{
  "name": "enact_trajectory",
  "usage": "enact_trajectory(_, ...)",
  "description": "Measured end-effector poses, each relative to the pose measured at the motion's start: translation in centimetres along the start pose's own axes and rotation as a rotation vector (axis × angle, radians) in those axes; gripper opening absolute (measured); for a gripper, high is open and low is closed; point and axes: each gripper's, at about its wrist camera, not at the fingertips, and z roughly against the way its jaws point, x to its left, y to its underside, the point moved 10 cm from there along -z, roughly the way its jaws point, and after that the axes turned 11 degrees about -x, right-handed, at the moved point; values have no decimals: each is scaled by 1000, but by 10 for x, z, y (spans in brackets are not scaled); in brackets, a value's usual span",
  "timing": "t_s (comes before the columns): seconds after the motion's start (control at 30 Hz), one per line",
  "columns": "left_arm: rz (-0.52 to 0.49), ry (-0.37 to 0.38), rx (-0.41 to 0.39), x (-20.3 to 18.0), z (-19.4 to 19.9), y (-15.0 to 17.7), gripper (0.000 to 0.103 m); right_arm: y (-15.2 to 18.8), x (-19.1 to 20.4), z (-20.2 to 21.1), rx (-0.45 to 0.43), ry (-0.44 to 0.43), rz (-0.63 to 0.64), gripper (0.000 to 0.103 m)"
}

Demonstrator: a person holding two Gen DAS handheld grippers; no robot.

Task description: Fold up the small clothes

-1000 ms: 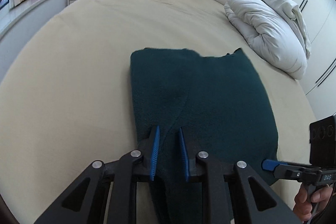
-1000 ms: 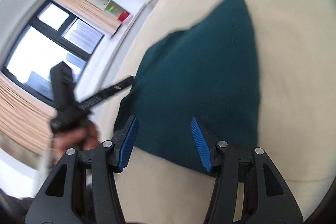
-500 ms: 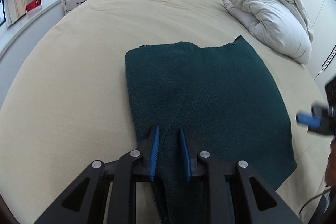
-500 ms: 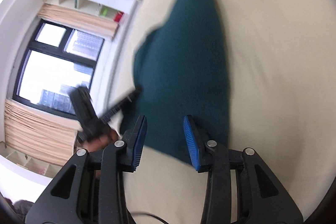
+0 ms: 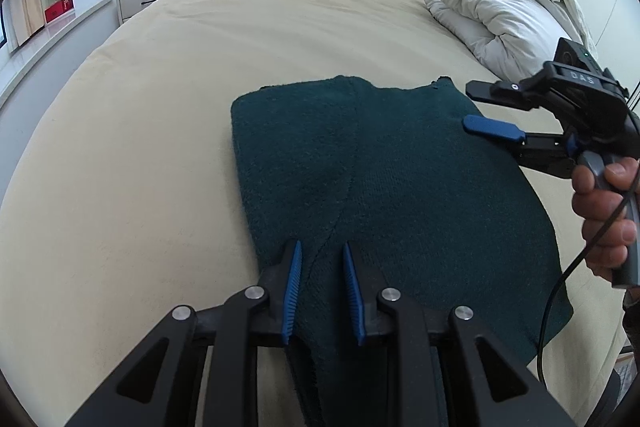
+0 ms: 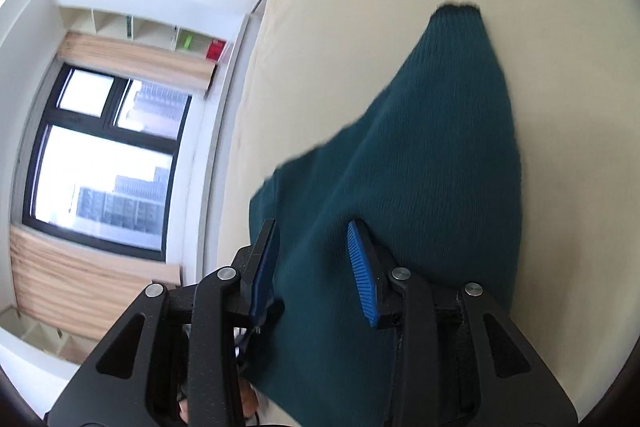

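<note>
The dark green knit garment [image 5: 384,195] is soft, limp and light, with a fuzzy, high-friction surface; judged from its look, it will sag and drape from any held point rather than keep its shape. Grip it at an edge or corner, taking all layers, so that a fold line forms between two held points.

The garment lies flat on the beige bed sheet [image 5: 160,147], already folded lengthwise with a seam running down its middle.

Left tongs [image 5: 322,291]: the near end of the garment passes between the blue pads [image 5: 294,287], which stand narrowly apart. Whether the pads press on the cloth cannot be told.

Right tongs [image 5: 486,109]: released, holding nothing. They hover just above the garment's far right corner, one finger above the other. In the right wrist view the garment [image 6: 420,167] stretches ahead of and beneath the right tongs [image 6: 316,263].
</note>
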Motion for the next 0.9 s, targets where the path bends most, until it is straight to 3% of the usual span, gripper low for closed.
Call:
enact_trajectory(0.2,3,2,-4,0,-1,-1,26,-32,-40,5,-87,36,-77,34)
enact_trajectory(0.4,65,54,-34,5,15,-2,26,-36,-70,31,-169,40,-123,33)
enact_trajectory(0.47,118,65,-69,13,32,-5,33,-36,-75,50,-198,78,-125,34)
enact_trajectory(0.5,144,55,-93,21,41,-6,48,-34,-76,61,-206,98,-94,35)
enact_trajectory(0.53,163,48,-115,27,49,-7,57,-30,-74,70,-206,108,-65,43)
enact_trajectory(0.57,185,48,-132,34,54,-7,59,-25,-70,79,-203,114,-31,52)
enact_trajectory(0.67,267,49,-111,56,56,-1,60,-8,-62,110,-198,105,47,66)
enact_trajectory(0.77,369,131,-75,61,51,5,60,13,-59,126,-172,85,52,78)
enact_trajectory(0.9,435,225,-29,50,39,7,62,42,-58,123,-102,61,46,78)
